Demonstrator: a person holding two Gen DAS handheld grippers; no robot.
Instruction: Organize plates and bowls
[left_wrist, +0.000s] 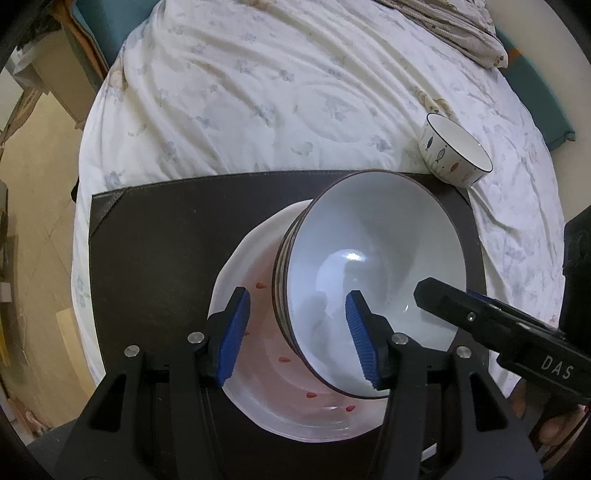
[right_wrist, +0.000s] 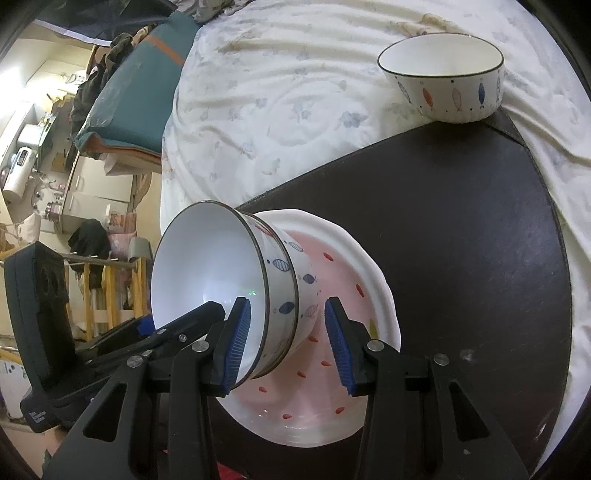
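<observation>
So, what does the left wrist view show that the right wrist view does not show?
Only the left wrist view shows the striped cloth at the bed's far end. Only the right wrist view shows the fish pattern on the stacked bowl's outer wall and the cluttered room shelves. Both show the pink plate on the dark mat, the separate bowl at the mat's corner, and both grippers open around the stacked bowl's rim, left gripper, right gripper.

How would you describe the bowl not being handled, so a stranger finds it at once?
Find the dark mat on the white bed. At its far corner stands a small bowl, upright and alone. Unlike the tilted bowl on the pink plate, no tool is near it.
</observation>
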